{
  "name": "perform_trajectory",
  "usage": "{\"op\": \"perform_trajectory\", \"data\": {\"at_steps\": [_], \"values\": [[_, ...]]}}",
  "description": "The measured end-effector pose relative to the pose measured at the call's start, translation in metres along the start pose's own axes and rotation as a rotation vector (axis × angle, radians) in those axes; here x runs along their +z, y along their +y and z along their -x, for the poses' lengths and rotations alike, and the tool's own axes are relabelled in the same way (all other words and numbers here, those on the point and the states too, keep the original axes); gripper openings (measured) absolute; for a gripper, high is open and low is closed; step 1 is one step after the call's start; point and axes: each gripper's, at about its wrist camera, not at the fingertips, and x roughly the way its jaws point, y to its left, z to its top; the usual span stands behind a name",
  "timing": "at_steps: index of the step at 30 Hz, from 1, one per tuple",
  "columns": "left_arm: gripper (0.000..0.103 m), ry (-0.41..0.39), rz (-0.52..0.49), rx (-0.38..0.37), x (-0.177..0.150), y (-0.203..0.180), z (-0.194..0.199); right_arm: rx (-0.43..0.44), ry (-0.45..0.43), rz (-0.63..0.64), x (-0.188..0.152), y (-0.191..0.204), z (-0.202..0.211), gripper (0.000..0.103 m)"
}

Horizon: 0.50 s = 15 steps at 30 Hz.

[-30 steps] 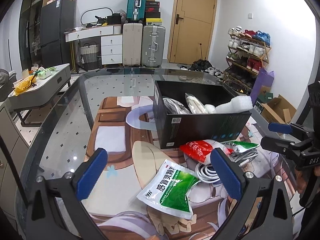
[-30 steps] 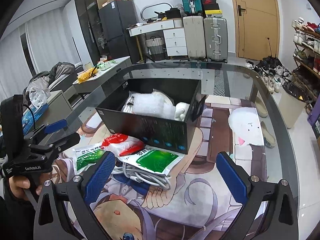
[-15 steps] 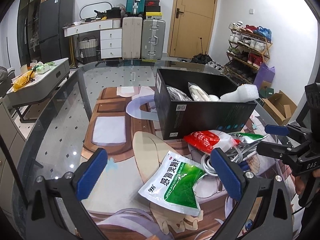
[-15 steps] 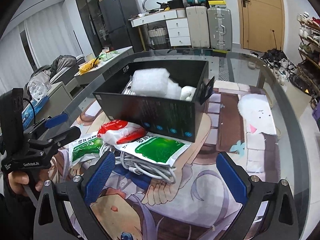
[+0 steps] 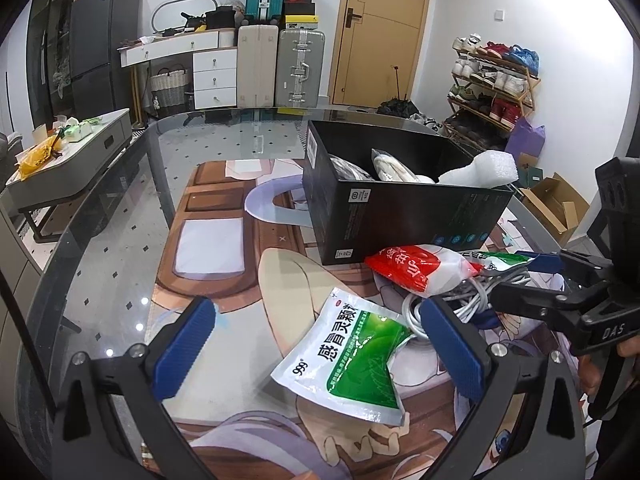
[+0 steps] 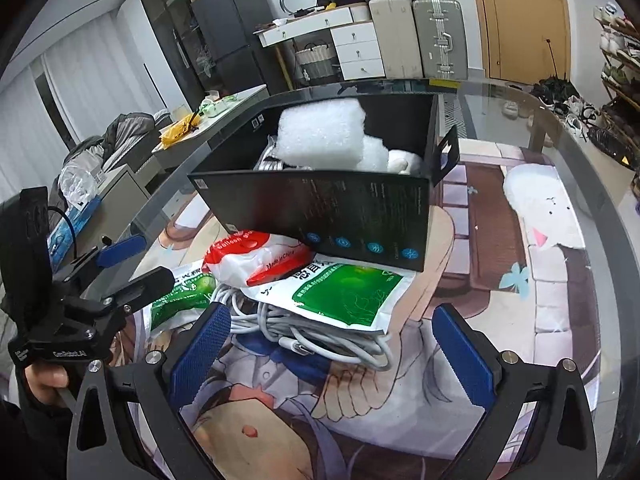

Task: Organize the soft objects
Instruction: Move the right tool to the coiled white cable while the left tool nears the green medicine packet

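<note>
Since a second ago we have moved both tongs in closer. Our left gripper point(image 5: 316, 350) gapes wide and empty over the green-and-white sachet point(image 5: 352, 354). The red-and-white bag point(image 6: 256, 258) and coiled white cable point(image 6: 304, 330) lie against the black box point(image 6: 340, 208), larger now; our right gripper point(image 6: 330, 356) hangs fully spread, holding nothing.

Wooden door point(image 5: 382, 32) set in white wall. Left of the door: two upright suitcases point(image 5: 280, 66), a white drawer unit point(image 5: 214, 74), a dark cabinet point(image 5: 102, 46). Right of the door: a shoe rack point(image 5: 494, 88), cardboard boxes point(image 5: 554, 206) below. Further left, what may be curtained windows point(image 6: 76, 92). Floor is tiled.
</note>
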Motion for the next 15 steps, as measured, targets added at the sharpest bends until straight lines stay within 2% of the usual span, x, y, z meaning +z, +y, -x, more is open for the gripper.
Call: {"op": "perform_trajectory", "data": {"at_steps": [10,15], "values": [[0.103,0.006,-0.003,-0.011,-0.001,0.000,-0.001,0.008,0.009,-0.037,-0.001,0.000,-0.013,0.102],[0.103,0.007,0.005,-0.014,-0.001,0.002,-0.001,-0.049,-0.002,-0.025,0.000,0.004,-0.018,0.102]]}}
